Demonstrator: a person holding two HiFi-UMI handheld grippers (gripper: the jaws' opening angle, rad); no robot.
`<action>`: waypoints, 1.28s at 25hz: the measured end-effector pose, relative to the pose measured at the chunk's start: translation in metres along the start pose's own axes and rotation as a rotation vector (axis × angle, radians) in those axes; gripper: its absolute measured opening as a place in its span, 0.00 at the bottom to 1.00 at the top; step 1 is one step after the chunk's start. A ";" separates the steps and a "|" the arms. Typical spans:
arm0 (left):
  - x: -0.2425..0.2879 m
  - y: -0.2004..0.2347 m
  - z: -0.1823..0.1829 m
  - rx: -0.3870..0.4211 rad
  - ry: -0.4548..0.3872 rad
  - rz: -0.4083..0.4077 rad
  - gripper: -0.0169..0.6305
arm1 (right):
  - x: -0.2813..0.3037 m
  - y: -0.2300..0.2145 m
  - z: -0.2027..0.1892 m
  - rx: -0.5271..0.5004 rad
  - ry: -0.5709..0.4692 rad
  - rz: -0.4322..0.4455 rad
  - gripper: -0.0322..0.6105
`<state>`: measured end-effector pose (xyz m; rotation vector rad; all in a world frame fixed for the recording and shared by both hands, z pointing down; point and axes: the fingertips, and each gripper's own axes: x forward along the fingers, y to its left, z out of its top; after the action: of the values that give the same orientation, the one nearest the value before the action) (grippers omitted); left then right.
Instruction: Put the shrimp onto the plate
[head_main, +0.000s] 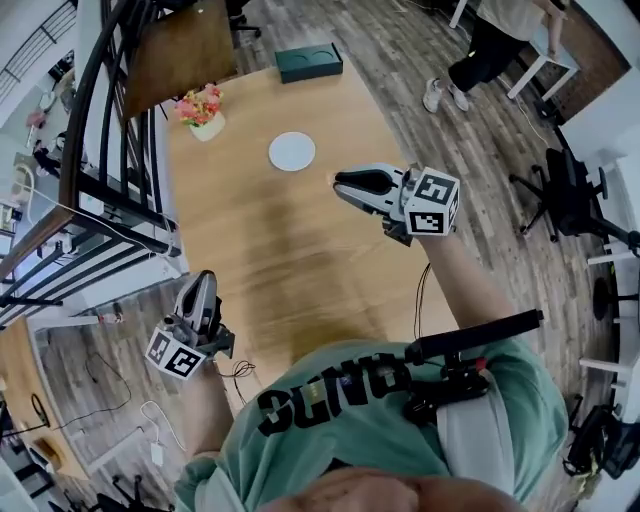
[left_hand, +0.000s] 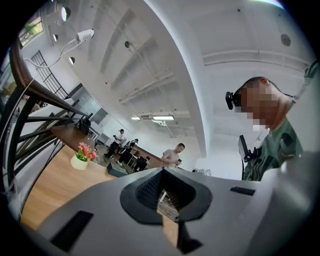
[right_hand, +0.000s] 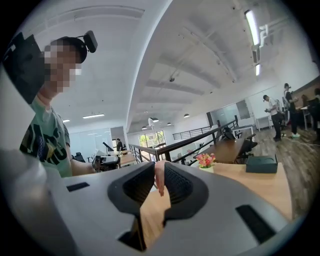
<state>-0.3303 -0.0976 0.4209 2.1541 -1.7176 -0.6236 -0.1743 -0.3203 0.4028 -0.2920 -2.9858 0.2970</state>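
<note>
The pale pink shrimp (right_hand: 159, 181) is pinched between the black pads of my right gripper (right_hand: 159, 172), which is shut on it. In the head view that gripper (head_main: 341, 183) hovers over the wooden table (head_main: 290, 260), pointing left, a short way to the near right of the round white plate (head_main: 291, 151). The plate has nothing on it. My left gripper (head_main: 198, 288) hangs off the table's left edge, pointing up and away, its jaws together with nothing in them. The right gripper view does not show the plate.
A pot of pink flowers (head_main: 203, 108) stands at the table's far left, and a dark green box (head_main: 309, 61) lies at the far edge. A black railing (head_main: 110, 120) runs along the left. A person stands beyond the table (head_main: 480, 50).
</note>
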 end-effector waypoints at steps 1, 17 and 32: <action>0.004 0.010 -0.002 0.004 0.008 0.011 0.03 | 0.008 -0.011 -0.004 -0.005 0.013 -0.005 0.16; 0.129 0.187 -0.083 0.004 0.155 0.053 0.03 | 0.131 -0.213 -0.118 -0.016 0.211 -0.078 0.15; 0.188 0.255 -0.139 0.043 0.193 0.007 0.03 | 0.197 -0.300 -0.208 -0.081 0.356 -0.079 0.15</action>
<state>-0.4371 -0.3425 0.6410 2.1579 -1.6485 -0.3662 -0.3893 -0.5308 0.6875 -0.2081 -2.6528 0.1023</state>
